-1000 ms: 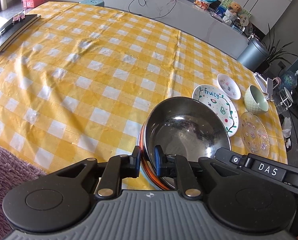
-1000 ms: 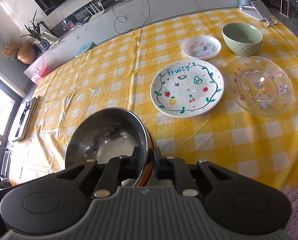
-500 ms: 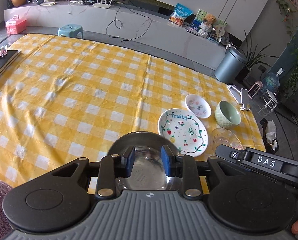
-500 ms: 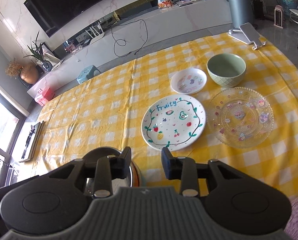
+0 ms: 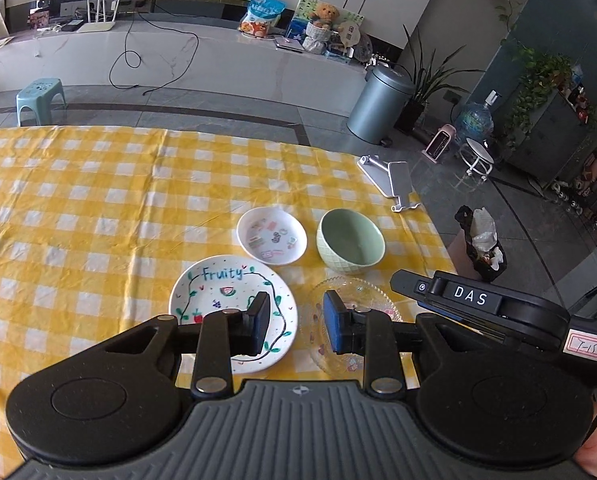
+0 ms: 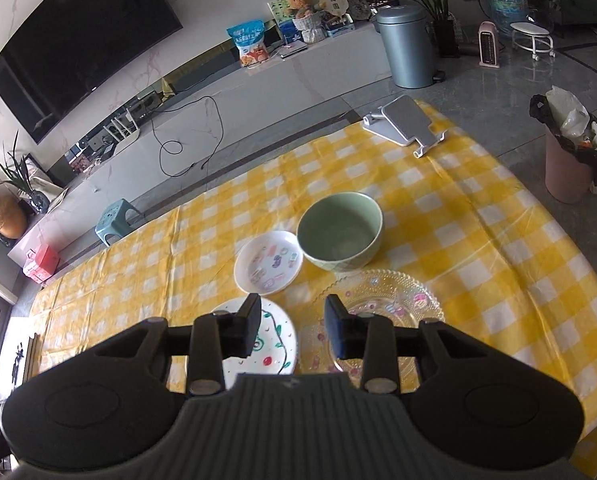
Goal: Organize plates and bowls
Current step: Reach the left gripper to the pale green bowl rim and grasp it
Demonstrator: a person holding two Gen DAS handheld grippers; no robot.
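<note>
Over the yellow checked tablecloth [image 5: 98, 208] my left gripper [image 5: 296, 320] is open and holds nothing. Below it lie the white "Fruity" plate [image 5: 218, 300] and, to its right, a clear glass plate [image 5: 358, 292], both partly hidden by the fingers. Farther off stand a small white sticker plate [image 5: 271, 236] and a green bowl [image 5: 350, 246]. My right gripper [image 6: 292, 324] is open and empty too, above the gap between the Fruity plate [image 6: 274, 344] and the glass plate [image 6: 394, 296]. Beyond it are the small plate [image 6: 268, 262] and the green bowl [image 6: 340, 240]. No steel bowl is in view.
A white phone stand [image 6: 404, 124] sits at the table's far right corner. The table's right edge runs close past the glass plate, with a pink waste bin [image 6: 570, 160] on the floor beyond. A black housing marked DAS [image 5: 470, 296] sits right of my left gripper.
Both grippers let go of the steel bowl's rim and opened. They rose and swung toward the plates, and the steel bowl dropped out of both views.
</note>
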